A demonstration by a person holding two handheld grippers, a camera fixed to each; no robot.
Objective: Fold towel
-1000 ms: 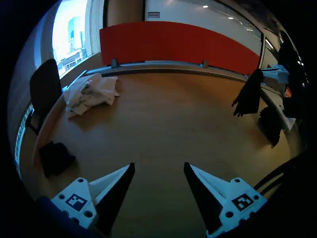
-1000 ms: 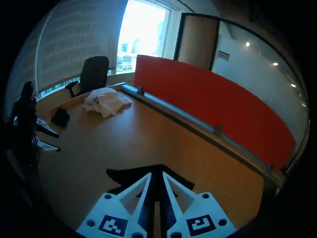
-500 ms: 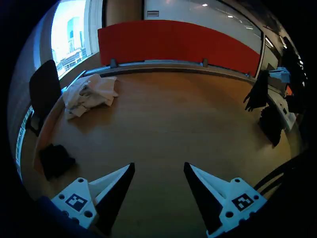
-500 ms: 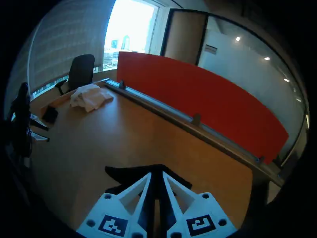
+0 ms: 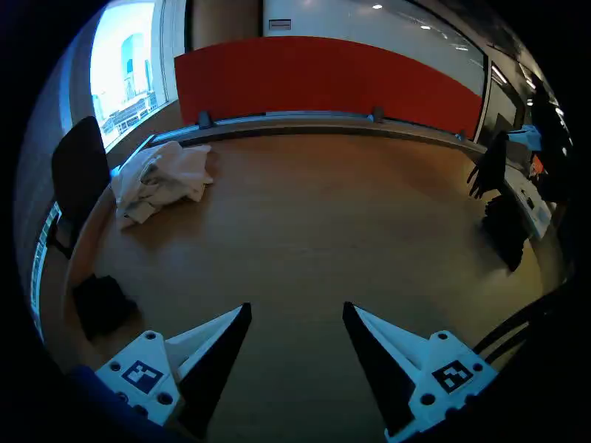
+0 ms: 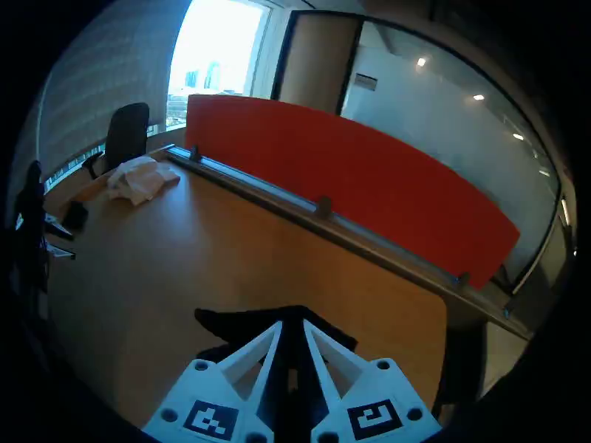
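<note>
A crumpled white towel (image 5: 159,177) lies at the far left of the wooden table (image 5: 318,214); it is also small and distant as the white towel (image 6: 137,177) in the right gripper view. My left gripper (image 5: 295,306) is open above bare wood, holding nothing. My right gripper (image 6: 293,325) is shut on a dark cloth (image 6: 251,328) that spreads out under its fingers. In the left gripper view that dark cloth (image 5: 489,166) hangs at the far right, above another dark bundle (image 5: 506,232). The left gripper (image 6: 63,241) appears at the left edge of the right gripper view.
A red partition (image 5: 325,74) on a metal rail bounds the table's far side. A black office chair (image 5: 74,166) stands by the window at left. A small dark item (image 5: 100,303) lies near the table's left edge. The table's right end (image 6: 436,325) drops off near a glass wall.
The right gripper has swung right with the dark cloth, so the white towel has shrunk toward its left. In the left gripper view the hanging cloth has moved right and farther off.
</note>
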